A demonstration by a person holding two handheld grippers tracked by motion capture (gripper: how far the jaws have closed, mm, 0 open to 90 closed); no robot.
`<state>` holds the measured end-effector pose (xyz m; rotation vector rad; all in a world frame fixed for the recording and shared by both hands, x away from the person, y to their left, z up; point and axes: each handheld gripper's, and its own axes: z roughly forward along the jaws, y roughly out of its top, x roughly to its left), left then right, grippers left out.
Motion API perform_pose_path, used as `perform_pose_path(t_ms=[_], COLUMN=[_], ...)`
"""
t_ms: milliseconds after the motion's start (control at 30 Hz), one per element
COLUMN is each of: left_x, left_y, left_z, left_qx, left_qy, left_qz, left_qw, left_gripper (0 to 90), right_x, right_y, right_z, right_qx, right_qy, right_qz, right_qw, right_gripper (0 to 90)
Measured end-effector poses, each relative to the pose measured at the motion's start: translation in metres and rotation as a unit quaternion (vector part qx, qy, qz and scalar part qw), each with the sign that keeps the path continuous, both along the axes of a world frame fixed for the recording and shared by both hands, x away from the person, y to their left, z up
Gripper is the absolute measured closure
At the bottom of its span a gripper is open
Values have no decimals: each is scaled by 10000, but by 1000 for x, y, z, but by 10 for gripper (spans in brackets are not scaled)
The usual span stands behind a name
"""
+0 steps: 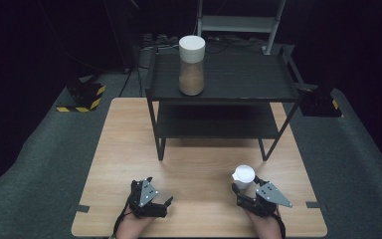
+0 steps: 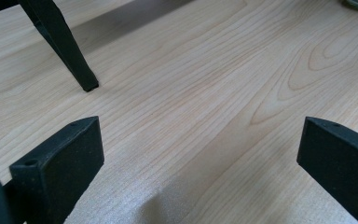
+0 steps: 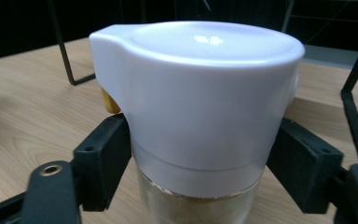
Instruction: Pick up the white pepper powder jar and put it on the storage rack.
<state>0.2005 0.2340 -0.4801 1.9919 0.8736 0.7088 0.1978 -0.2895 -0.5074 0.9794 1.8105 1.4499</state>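
desk [image 1: 129, 149]: lying pale and wooden under everything, carrying the rack at its far half and both tools at its near edge.
rack [image 1: 238, 94]: standing black and two-tiered across the far middle of the desk, top tier well above the level of the tools.
big jar [image 1: 192, 64]: standing upright on the left part of the rack's top tier, white lid up, brown filling inside.
small jar [image 1: 243, 177]: standing upright on the desk at the near right, well in front of the rack's right legs, long axis vertical; white lid [image 3: 200, 88] with a spout turned to the left in the right tool's view, brownish powder showing through the clear body below.
right tool [image 1: 243, 188]: reaching level from the near edge, closing on the small jar, one black pad at each side just under the lid rim, pressing against the clear body.
left tool [image 1: 161, 201]: resting near the desk's near left, jaws standing wide apart, holding nothing, bare wood between them; rack leg [image 2: 60, 44] ahead and to the left.
relation governing the next move: small jar sitting directly between the right tool's jaws, far from the left one; rack shelf lying ahead, up and away, likely calling for lifting straight up while keeping the jar vertical.
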Motion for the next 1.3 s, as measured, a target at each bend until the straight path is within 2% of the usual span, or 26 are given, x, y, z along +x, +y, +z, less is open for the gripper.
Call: perform_pose_path(t_ms=[500, 933, 1300], left_x=[0, 1, 1], left_y=[1, 2, 2], left_z=[0, 0, 0], left_qx=[-14, -29, -34], left_qy=[3, 6, 2], left_qz=[-13, -26, -38], left_qw=[10000, 10000, 10000], left_gripper=[9, 9, 9], right_x=[3, 2, -6], right_y=[-7, -8, -13], right_z=[-11, -7, -1], right_qx=[147, 121, 254], right_qy=[-143, -121, -341], right_qz=[124, 90, 79], right_qw=[9997, 9998, 9991], right_gripper=[299, 303, 304])
